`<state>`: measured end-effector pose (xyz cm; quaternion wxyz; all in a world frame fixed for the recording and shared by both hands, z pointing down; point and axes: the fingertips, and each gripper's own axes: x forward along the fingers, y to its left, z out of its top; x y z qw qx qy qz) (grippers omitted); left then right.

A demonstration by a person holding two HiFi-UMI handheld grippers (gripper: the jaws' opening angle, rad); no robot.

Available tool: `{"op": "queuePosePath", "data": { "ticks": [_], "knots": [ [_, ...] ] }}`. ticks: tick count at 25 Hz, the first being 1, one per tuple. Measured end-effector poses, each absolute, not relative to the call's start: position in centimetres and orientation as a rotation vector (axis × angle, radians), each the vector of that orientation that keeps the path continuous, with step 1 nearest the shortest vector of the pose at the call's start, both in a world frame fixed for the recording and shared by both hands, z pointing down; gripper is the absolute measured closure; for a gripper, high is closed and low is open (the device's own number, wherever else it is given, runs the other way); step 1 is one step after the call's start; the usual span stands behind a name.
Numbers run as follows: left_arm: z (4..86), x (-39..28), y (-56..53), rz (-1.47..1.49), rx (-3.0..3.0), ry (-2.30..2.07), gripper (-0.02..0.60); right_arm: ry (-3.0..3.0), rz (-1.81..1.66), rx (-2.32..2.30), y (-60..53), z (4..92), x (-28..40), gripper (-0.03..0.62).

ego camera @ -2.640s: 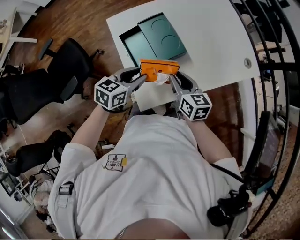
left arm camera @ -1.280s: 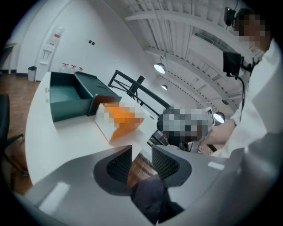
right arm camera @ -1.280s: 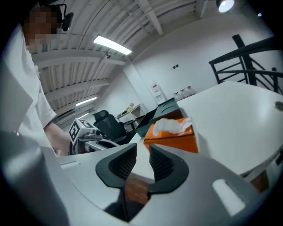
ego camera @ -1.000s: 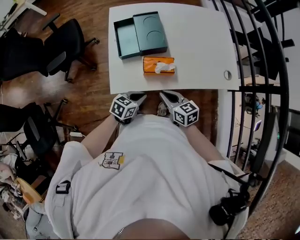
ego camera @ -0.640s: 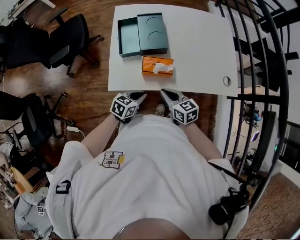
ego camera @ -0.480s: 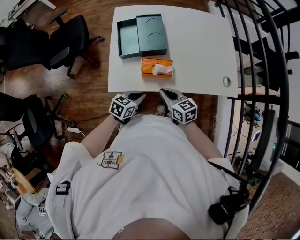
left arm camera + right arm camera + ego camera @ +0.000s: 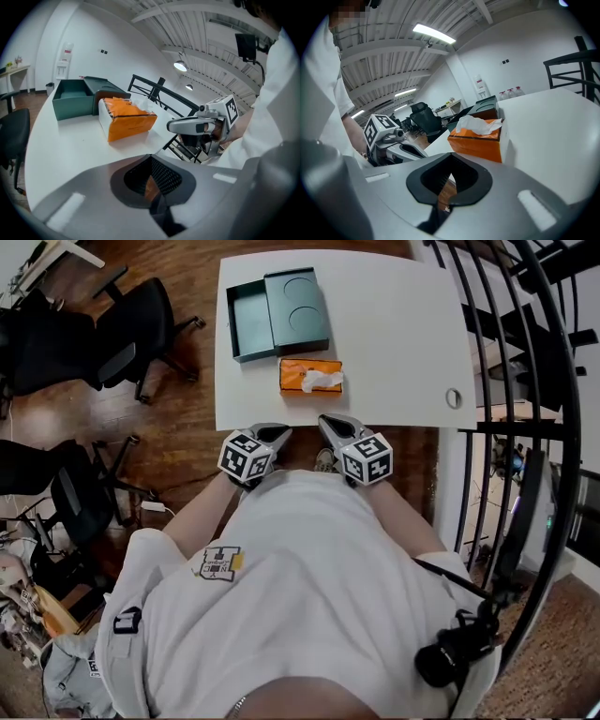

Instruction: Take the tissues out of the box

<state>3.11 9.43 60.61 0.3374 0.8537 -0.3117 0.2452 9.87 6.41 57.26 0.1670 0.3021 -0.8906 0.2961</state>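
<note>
- Black office chairs (image 7: 66, 343) stand on the wood floor, far left.
- Teal box (image 7: 246, 322), open and empty, sits at the far left corner of the white table (image 7: 403, 324); its lid (image 7: 298, 310) lies against its right side.
- Left gripper (image 7: 279, 431): fingers pressed together, nothing between them. It is held off the table's near edge, close to the person's body.
- Orange tissue box (image 7: 305, 377) sits just in front of the teal box, a white tissue (image 7: 322, 380) poking out of the top. It is apart from both grippers.
- Right gripper (image 7: 326, 422): fingers pressed together, empty, beside the left one.
- Black railing (image 7: 525, 381) curves along the right.
</note>
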Motion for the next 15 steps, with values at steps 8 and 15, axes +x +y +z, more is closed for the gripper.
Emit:
{"op": "queuePosePath", "data": {
  "ticks": [8,15],
  "knots": [
    [60.31,2.82,9.41,0.647,2.225,-0.8,0.581,-2.53,0.841,0.867,6.14,56.98,9.76,0.594],
    [60.23,2.54,9.68,0.645,2.228,-0.799,0.581,-2.526,0.842,0.861,6.36,57.09,9.42,0.594]
  ]
}}
